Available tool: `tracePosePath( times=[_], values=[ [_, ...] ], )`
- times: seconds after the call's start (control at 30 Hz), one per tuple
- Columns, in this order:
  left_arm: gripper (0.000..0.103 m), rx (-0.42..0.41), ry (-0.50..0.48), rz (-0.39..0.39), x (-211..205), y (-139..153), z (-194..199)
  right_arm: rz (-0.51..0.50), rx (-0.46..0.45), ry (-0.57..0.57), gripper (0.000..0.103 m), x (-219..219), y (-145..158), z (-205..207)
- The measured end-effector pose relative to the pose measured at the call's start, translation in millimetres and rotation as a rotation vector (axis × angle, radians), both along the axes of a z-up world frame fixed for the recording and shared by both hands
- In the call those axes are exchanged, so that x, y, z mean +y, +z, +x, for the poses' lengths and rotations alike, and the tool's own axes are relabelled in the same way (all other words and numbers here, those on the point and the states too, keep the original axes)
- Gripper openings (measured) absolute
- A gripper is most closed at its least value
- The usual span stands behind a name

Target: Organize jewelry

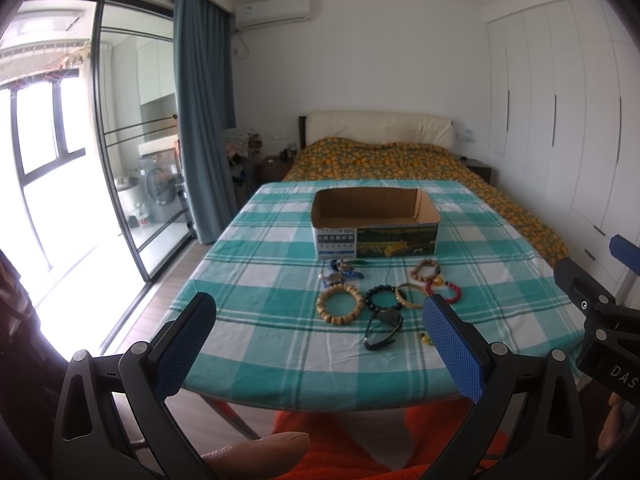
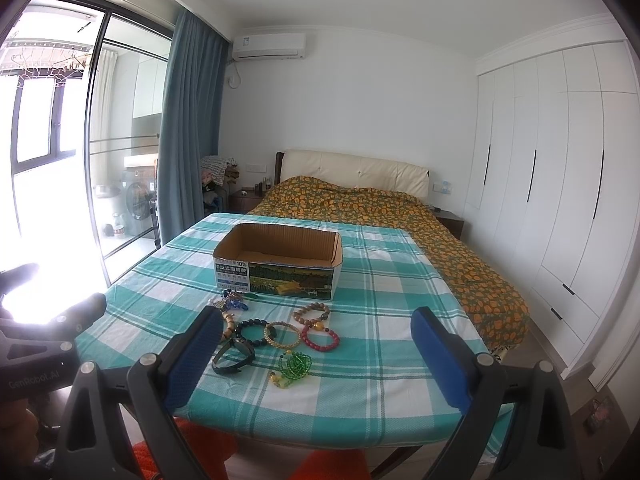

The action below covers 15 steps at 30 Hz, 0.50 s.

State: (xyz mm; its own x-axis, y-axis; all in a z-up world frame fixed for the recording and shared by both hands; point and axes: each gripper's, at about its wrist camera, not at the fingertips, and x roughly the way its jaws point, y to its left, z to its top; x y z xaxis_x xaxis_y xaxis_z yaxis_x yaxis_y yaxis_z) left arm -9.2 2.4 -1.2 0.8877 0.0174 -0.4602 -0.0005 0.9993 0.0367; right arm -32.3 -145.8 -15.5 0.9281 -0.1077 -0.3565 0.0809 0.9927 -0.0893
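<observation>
The bed (image 2: 400, 216) with its orange-patterned cover lies behind the bench (image 2: 384, 280), which wears a teal checked cloth. An open cardboard box (image 2: 276, 268) stands mid-bench, nothing visible inside. The jewelry lies on the cloth just in front of the box: a wooden bead bracelet (image 1: 340, 304), a dark bead bracelet (image 2: 251, 332), a thin gold one (image 2: 282, 334), a red one (image 2: 320, 338), a brown one (image 2: 312, 312), a black band (image 2: 232, 358), green beads (image 2: 294, 366) and a small blue-silver heap (image 2: 232, 300) touching the box front. The left tool (image 1: 320, 340) and right tool (image 2: 316, 360) hover at the near edge, both spread wide, holding nothing.
</observation>
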Motion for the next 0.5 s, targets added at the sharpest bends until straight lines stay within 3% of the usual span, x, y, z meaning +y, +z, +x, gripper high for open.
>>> tracePosePath(
  times=[0.5],
  values=[
    [0.103,0.004,0.006,0.004,6.8,1.1,2.0,-0.001,-0.001,0.0,0.097,0.1,-0.3,-0.2]
  ],
)
